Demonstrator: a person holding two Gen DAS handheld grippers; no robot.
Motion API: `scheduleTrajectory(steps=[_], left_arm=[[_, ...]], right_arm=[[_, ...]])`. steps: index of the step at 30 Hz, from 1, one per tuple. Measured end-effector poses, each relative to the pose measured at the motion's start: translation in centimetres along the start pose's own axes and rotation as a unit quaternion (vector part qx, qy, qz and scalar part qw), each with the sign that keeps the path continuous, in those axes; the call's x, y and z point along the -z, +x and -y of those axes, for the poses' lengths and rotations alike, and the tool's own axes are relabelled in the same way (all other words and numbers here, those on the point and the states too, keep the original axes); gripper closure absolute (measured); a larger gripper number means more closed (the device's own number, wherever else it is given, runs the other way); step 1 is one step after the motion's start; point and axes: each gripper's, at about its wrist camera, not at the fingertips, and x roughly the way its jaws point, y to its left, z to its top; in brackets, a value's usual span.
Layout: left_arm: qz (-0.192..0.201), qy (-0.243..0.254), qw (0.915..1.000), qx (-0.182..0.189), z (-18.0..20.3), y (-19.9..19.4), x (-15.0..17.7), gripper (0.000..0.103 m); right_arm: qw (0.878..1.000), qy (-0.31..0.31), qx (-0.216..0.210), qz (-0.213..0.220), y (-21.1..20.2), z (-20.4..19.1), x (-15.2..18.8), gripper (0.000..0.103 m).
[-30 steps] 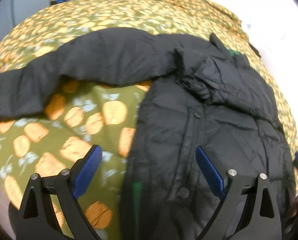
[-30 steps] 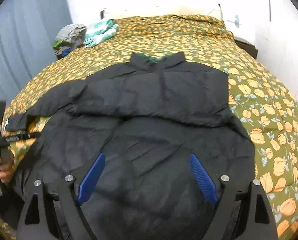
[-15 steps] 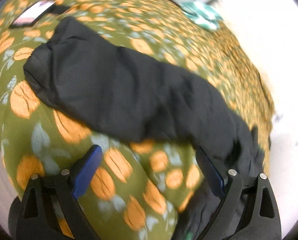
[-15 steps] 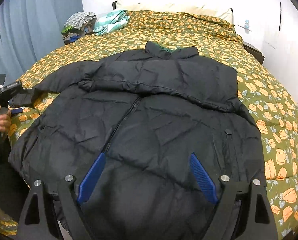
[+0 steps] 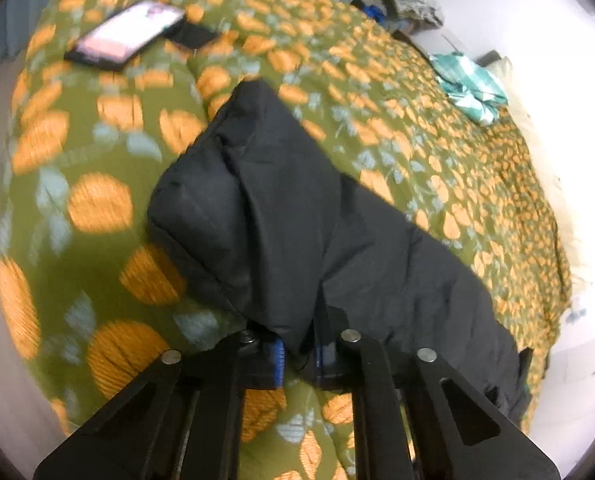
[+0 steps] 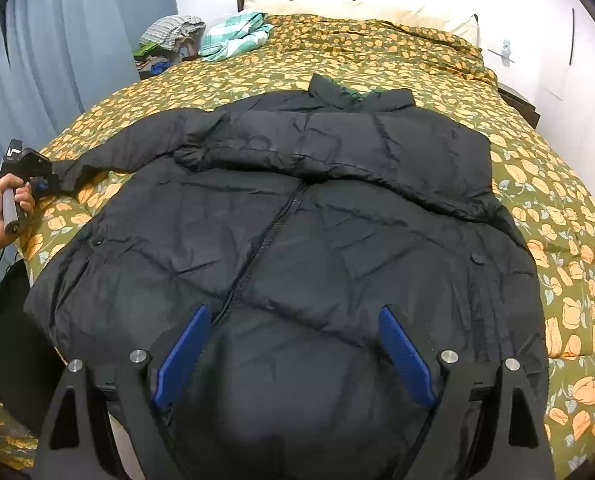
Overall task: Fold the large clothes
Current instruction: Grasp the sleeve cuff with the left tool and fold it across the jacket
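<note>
A large black puffer jacket (image 6: 297, 216) lies front up on the bed, zipped, collar toward the pillows. One sleeve is folded across the chest. The other sleeve (image 5: 281, 208) stretches out to the left bed edge. My left gripper (image 5: 297, 354) is shut on that sleeve near its cuff; it also shows in the right wrist view (image 6: 37, 180), held in a hand. My right gripper (image 6: 293, 352) is open and empty, hovering over the jacket's lower hem.
The bed has a green cover with orange flowers (image 6: 557, 184). A phone (image 5: 125, 36) lies near the left bed edge. A teal checked cloth (image 6: 233, 36) and a clothes pile (image 6: 169, 36) sit at the far left. Blue curtains (image 6: 77, 40) hang on the left.
My left gripper swung left from the jacket body to the outstretched sleeve's end and shut on it. My right gripper rose and pulled back, staying open.
</note>
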Motion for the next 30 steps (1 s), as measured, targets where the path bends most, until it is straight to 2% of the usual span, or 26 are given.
scheduleTrajectory(steps=[4, 6, 8, 9, 11, 12, 13, 14, 18, 21, 24, 26, 30], left_arm=[[0.063, 0.081, 0.9947, -0.001, 3.7, -4.2, -0.7, 0.097], [0.111, 0.150, 0.9824, 0.003, 7.4, -7.1, 0.1, 0.097], [0.154, 0.223, 0.9624, 0.017, 11.1, -10.1, 1.7, 0.097], [0.173, 0.262, 0.9490, 0.025, 12.8, -11.6, 2.9, 0.097], [0.203, 0.338, 0.9175, 0.052, 16.3, -14.3, 6.1, 0.097], [0.214, 0.381, 0.8967, 0.070, 18.2, -15.6, 8.4, 0.097], [0.219, 0.408, 0.8825, 0.083, 19.4, -16.3, 10.0, 0.097], [0.220, 0.442, 0.8637, 0.099, 20.8, -17.2, 12.4, 0.097], [0.193, 0.534, 0.8089, 0.151, 23.8, -18.3, 20.6, 0.097], [0.157, 0.583, 0.7786, 0.173, 24.8, -17.4, 26.2, 0.097], [0.106, 0.618, 0.7582, 0.178, 25.3, -15.1, 31.1, 0.097], [0.076, 0.635, 0.7495, 0.171, 25.3, -13.4, 33.5, 0.097], [0.047, 0.677, 0.7228, 0.129, 24.6, -9.4, 37.9, 0.097]], right_arm=[[1.000, 0.002, -0.006, 0.011, -0.5, -0.1, -0.2, 0.015], [1.000, 0.009, -0.008, 0.016, -0.8, 0.0, -0.3, 0.015], [1.000, 0.017, -0.011, 0.021, -1.0, 0.3, -0.4, 0.015], [0.999, 0.020, -0.011, 0.024, -1.1, 0.4, -0.5, 0.015], [0.999, 0.027, -0.010, 0.030, -1.5, 0.8, -0.5, 0.015], [0.999, 0.031, -0.010, 0.034, -1.7, 1.0, -0.5, 0.015], [0.999, 0.035, -0.009, 0.036, -1.9, 1.2, -0.6, 0.015], [0.998, 0.042, -0.007, 0.041, -2.2, 1.6, -0.6, 0.015], [0.997, 0.063, 0.002, 0.052, -3.1, 3.1, -0.5, 0.015], [0.995, 0.080, 0.014, 0.062, -3.9, 4.5, -0.3, 0.015], [0.993, 0.094, 0.026, 0.066, -4.5, 5.9, 0.0, 0.015], [0.992, 0.103, 0.034, 0.067, -4.7, 6.9, 0.2, 0.015], [0.990, 0.119, 0.044, 0.064, -4.8, 8.5, 0.7, 0.015]])
